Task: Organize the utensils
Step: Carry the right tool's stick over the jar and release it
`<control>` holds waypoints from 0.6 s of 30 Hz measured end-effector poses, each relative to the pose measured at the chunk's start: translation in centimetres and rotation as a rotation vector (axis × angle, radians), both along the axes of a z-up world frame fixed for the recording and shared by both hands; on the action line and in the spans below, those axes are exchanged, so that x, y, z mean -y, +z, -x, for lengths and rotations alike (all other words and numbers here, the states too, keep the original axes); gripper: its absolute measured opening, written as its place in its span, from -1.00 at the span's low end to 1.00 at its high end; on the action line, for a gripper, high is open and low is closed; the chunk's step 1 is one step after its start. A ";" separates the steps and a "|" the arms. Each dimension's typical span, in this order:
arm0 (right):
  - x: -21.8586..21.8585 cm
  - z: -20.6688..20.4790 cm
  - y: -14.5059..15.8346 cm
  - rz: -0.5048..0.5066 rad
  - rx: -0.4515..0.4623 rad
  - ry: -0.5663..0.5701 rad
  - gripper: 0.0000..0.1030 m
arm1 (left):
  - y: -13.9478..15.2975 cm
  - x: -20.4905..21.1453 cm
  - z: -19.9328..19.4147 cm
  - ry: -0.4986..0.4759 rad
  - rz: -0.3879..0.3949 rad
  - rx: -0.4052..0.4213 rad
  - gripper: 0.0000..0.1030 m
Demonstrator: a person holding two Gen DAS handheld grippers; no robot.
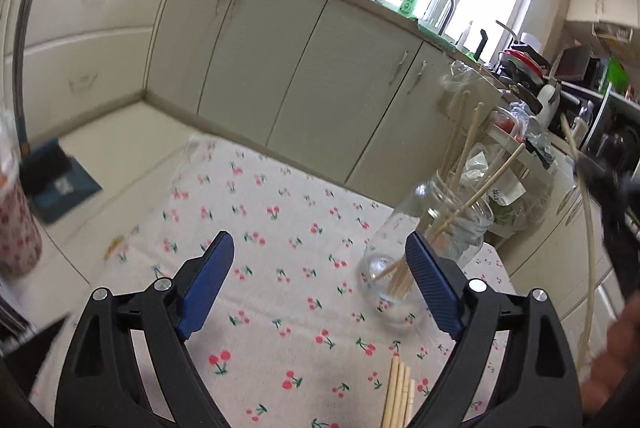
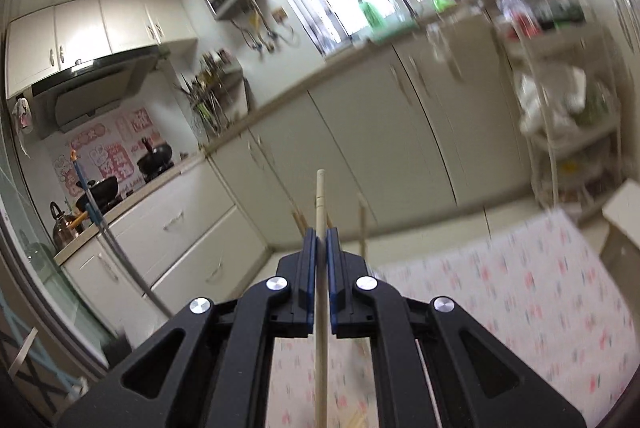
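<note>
We hold one chopstick (image 2: 320, 211) clamped in the R gripper (image 2: 320, 240); L gripper (image 1: 320, 268) jaws apart, empty. Glass jar (image 1: 436, 244) sits far right on the cloth (image 1: 280, 211). Risk: thin stick pivots in grip, misses jar mouth.

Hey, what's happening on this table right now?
A person is sorting wooden chopsticks into a clear glass jar on the cherry-print tablecloth. The right tool is shut on one pale wooden chopstick and holds it up in the air. The left tool hangs open and empty over the cloth, beside the jar. Several chopsticks already stand in the jar, and a small bundle of loose chopsticks lies on the cloth, not yet picked up.
</note>
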State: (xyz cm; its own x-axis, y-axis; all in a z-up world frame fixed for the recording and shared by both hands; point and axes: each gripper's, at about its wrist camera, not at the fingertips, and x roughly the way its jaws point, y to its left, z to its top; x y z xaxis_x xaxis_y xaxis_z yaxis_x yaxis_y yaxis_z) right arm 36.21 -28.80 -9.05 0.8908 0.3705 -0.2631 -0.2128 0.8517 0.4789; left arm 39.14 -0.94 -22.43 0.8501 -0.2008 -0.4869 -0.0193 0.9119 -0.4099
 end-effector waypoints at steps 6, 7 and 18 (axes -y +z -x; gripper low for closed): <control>-1.7 -4.6 2.2 0.028 0.099 -0.068 -0.88 | -0.3 0.9 0.2 -0.027 -0.024 0.016 0.65; -2.0 -5.6 2.3 0.032 0.109 -0.077 -0.88 | 0.0 1.2 0.0 -0.030 -0.025 0.019 0.65; -2.9 -11.7 -0.3 0.091 0.075 -0.203 -0.88 | -0.1 0.7 -0.3 -0.025 0.017 0.000 0.69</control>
